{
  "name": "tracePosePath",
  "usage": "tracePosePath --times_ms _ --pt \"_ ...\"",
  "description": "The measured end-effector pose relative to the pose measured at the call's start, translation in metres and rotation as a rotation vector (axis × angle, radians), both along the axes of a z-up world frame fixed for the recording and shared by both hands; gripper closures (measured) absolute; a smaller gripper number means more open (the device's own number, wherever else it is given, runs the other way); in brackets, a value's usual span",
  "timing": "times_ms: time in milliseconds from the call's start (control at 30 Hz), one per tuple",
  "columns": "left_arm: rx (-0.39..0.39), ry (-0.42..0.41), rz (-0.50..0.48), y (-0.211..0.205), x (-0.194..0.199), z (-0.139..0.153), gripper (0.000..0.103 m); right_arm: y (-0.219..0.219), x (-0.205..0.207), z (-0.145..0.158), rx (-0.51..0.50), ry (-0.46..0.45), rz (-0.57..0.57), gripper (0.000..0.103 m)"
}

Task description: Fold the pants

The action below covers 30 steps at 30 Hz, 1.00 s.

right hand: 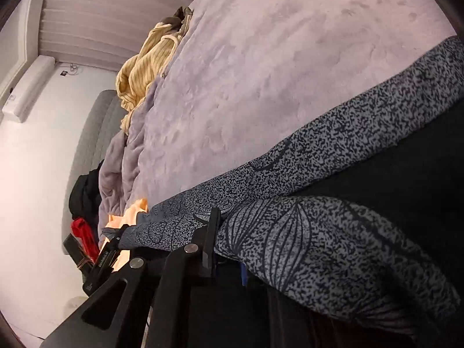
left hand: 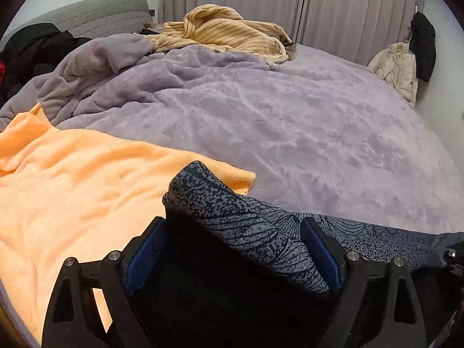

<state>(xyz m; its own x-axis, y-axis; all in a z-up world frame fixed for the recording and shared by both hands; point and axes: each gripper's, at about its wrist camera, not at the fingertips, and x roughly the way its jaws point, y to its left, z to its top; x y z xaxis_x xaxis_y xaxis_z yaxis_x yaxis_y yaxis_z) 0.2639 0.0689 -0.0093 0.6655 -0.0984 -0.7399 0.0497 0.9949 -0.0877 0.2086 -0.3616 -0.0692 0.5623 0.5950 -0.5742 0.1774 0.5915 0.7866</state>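
1. Nearest the left wrist camera, the left gripper [left hand: 235, 249] had its jaws set wide, with a fold of the patterned grey-and-navy pants [left hand: 243, 226] lying between the blue pads, not visibly clamped.
2. The pants stretched along the near edge of the bed's lilac fleece blanket [left hand: 304, 133], partly over an orange blanket [left hand: 72, 179].
3. The right gripper [right hand: 232, 249] was buried in the pants [right hand: 333, 249]; whether its jaws were closed could not be told.
4. A striped yellow garment [left hand: 226, 32] sat at the bed's far edge.
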Motion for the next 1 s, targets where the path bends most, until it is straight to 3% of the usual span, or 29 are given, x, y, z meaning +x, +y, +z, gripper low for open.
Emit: tracePosePath --times_ms 33,100,233,333,400,500,600,667,767,900,1000 --pt "0.000 -0.013 -0.004 0.003 -0.006 0.007 0.010 0.000 -0.003 0.005 -0.010 0.001 0.020 0.086" --pt "-0.005 -0.046 -0.008 0.008 -0.014 0.022 0.010 0.003 -0.016 0.023 -0.060 -0.022 0.033 0.071" --pt "-0.030 -0.108 -0.006 0.016 -0.023 0.043 0.010 0.035 -0.041 0.073 -0.143 -0.206 0.139 0.071" --pt "-0.034 -0.116 -0.049 0.005 -0.028 0.041 0.010 0.067 -0.040 0.084 -0.210 -0.235 0.233 0.071" --pt "-0.005 -0.040 -0.115 -0.015 -0.022 0.020 0.010 0.086 -0.020 0.072 -0.301 -0.199 0.248 0.071" --pt "0.103 0.067 -0.126 -0.043 -0.022 -0.021 0.010 0.085 0.009 0.038 -0.378 -0.091 0.165 0.071" --pt "0.113 0.050 -0.158 -0.048 -0.041 -0.021 0.010 0.063 0.002 0.043 -0.277 -0.086 0.045 0.068" --pt "0.131 0.034 -0.207 -0.053 -0.054 -0.010 0.010 0.048 -0.023 0.065 -0.322 -0.138 0.007 0.062" --pt "0.135 -0.013 -0.314 -0.079 -0.074 0.013 0.010 0.009 -0.080 0.090 -0.288 -0.217 -0.081 0.031" --pt "0.087 -0.066 -0.500 -0.146 -0.110 0.038 0.010 -0.041 -0.158 0.097 -0.212 -0.232 -0.229 0.031" --pt "0.016 -0.028 -0.660 -0.206 -0.137 0.043 0.010 -0.088 -0.228 0.100 -0.236 -0.220 -0.353 0.031"
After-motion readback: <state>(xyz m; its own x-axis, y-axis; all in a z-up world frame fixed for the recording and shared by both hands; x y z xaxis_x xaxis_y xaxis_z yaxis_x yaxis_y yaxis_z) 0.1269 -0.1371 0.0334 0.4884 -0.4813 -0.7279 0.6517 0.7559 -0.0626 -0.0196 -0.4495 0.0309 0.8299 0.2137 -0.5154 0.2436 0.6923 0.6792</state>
